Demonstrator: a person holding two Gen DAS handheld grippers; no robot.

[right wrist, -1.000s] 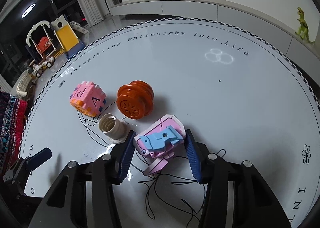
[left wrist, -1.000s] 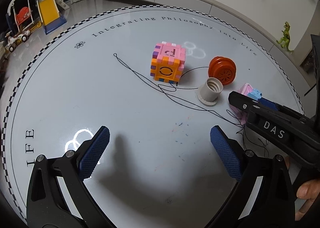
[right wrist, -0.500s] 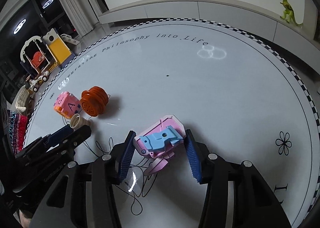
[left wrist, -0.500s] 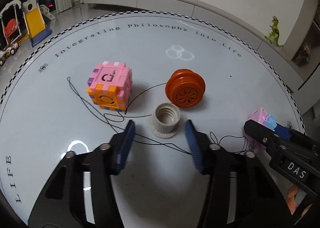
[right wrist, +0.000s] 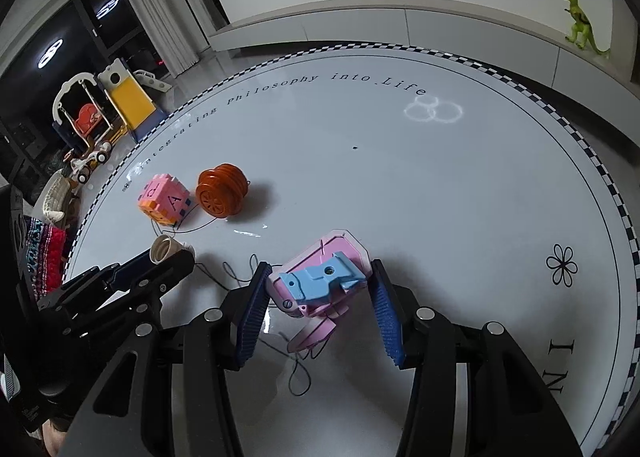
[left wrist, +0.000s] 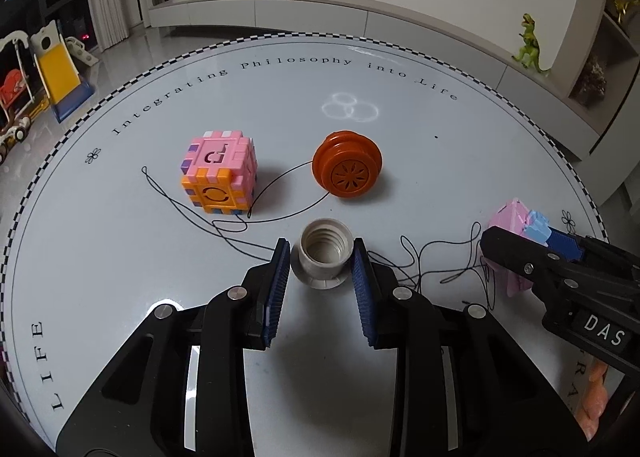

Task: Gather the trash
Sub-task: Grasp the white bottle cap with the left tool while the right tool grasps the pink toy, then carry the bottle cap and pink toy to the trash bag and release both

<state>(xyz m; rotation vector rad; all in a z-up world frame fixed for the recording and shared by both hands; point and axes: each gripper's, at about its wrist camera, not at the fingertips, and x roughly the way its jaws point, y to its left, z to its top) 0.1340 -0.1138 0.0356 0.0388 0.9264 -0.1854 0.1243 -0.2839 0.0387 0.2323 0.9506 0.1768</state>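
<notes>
Closed in since the earlier frame: left gripper point(left wrist: 320, 257), then wide apart over bare table, now with blue pads point(left wrist: 279, 277) on either side of the grey threaded socket point(left wrist: 326, 257); jaws just been closing, pads at the socket's sides, firm contact not certain. Socket upright, mouth up, base on the white round table point(left wrist: 440, 177). Right gripper point(right wrist: 320, 289) clamped on the pink and blue plastic piece point(right wrist: 320, 285), at the same width as before, piece clear of the tabletop. Black thread point(left wrist: 440, 257) tangled on the surface between both grippers, running back to the orange yo-yo point(left wrist: 347, 169) and under the pink and orange letter cube point(left wrist: 219, 173). Cube and yo-yo near each other, beyond the socket. Green dinosaur point(left wrist: 529, 44) on the ledge behind.
</notes>
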